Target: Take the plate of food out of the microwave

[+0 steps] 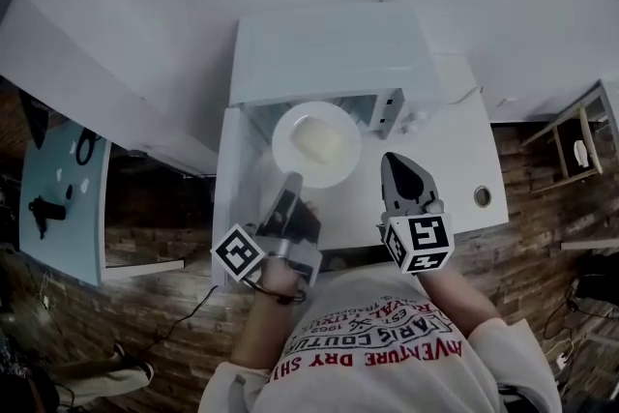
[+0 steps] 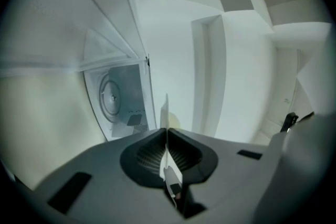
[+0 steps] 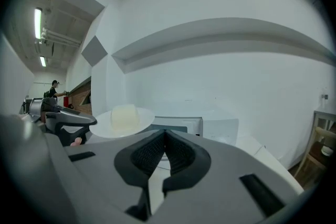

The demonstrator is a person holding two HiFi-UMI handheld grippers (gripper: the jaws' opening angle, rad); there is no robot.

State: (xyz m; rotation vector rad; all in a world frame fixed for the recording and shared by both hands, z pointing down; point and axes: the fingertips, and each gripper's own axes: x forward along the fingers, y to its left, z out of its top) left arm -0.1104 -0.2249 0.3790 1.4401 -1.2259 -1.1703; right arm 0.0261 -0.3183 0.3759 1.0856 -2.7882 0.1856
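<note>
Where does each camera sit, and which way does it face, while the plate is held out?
Head view: on the person's head, looking steeply down at the table, microwave and plate; it shows the left gripper, right gripper and shirt.
Left gripper view: rides that gripper, looking along jaws shut on the plate's rim toward the open microwave.
Right gripper view: rides that gripper, looking over shut, empty jaws at the microwave.
Shared: all three show plate and microwave.

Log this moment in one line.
left gripper: shut on plate rim | plate: with food, out of microwave | right gripper: shut, empty
</note>
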